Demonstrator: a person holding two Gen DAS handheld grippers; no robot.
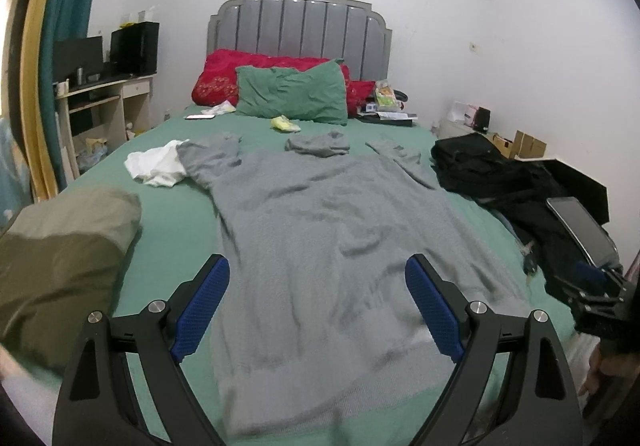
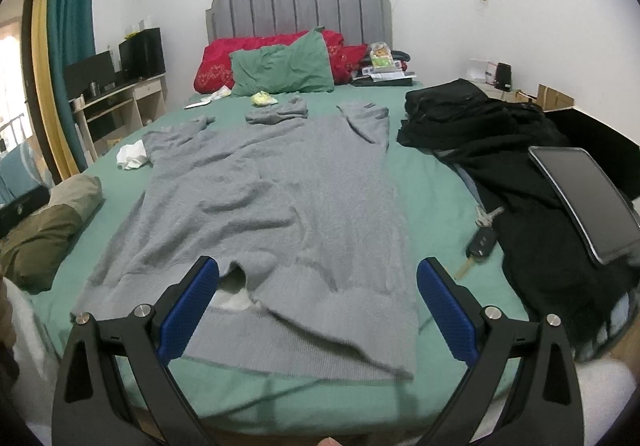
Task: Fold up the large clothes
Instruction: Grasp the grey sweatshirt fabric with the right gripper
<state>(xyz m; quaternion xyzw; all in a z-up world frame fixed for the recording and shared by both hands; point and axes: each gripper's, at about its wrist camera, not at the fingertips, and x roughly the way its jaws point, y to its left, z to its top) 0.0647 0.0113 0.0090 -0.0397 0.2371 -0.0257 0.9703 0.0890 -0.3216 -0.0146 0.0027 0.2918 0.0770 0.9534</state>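
Left wrist view: grey knit garment (image 1: 320, 246) spread flat on the green bed (image 1: 176, 222), both tools wide open and empty above its near hem, no fold started as far as I can judge.

Left tool (image 1: 318, 306) sits over the near hem, the right tool (image 2: 318, 306) likewise; neither touches the cloth. The garment lies lengthwise, collar far, sleeves already tucked in near the shoulders. Next move probably calls for each tool to pinch a near hem corner and carry it toward the collar, or fold a long side inward. Black clothes pile (image 2: 500, 142), tablet (image 2: 580, 198) and car key (image 2: 480, 242) crowd the right edge. The near hem is blurred; right wrist view shows a gap there, tear or lifted layer, can't tell.
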